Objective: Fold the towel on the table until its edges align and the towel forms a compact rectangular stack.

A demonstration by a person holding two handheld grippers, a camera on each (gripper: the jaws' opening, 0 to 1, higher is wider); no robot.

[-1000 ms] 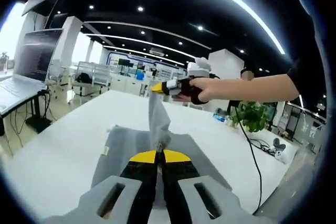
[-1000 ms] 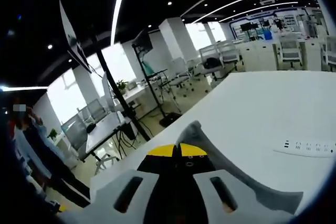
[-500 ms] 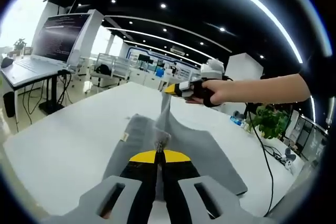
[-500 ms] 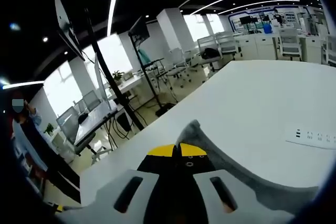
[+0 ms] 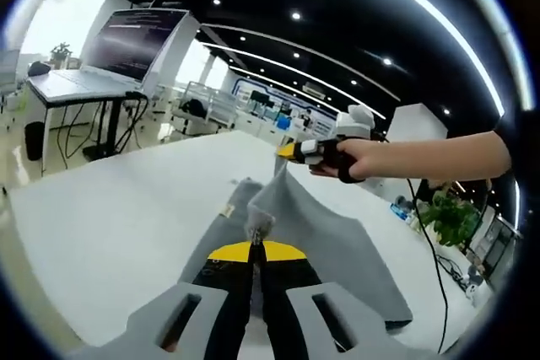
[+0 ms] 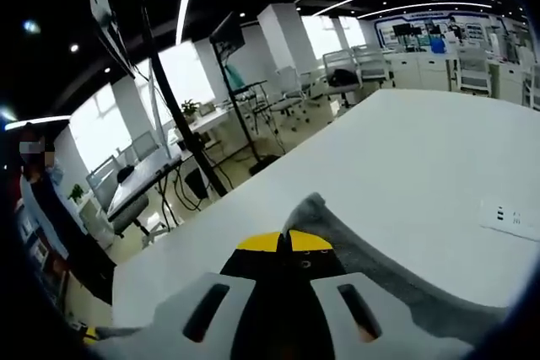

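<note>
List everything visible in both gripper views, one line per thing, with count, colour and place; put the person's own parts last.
towel: 1, grey, partly lifted off the table, held at two corners by the grippers.
table: 1, white, under the towel.
power strip: 1, white, on the table at the right edge of the right gripper view.
laptop: 1, silver with dark screen, open on a stand, upper left of the left gripper view.
potted plant: 1, green, beyond the table's right side.
bystander: 1, dark clothes, far left of the right gripper view.
left gripper: 1, black and yellow, shut on a towel corner.
right gripper: 1, black and yellow, shut on the towel edge.
hand: 1, holding the right gripper.
</note>
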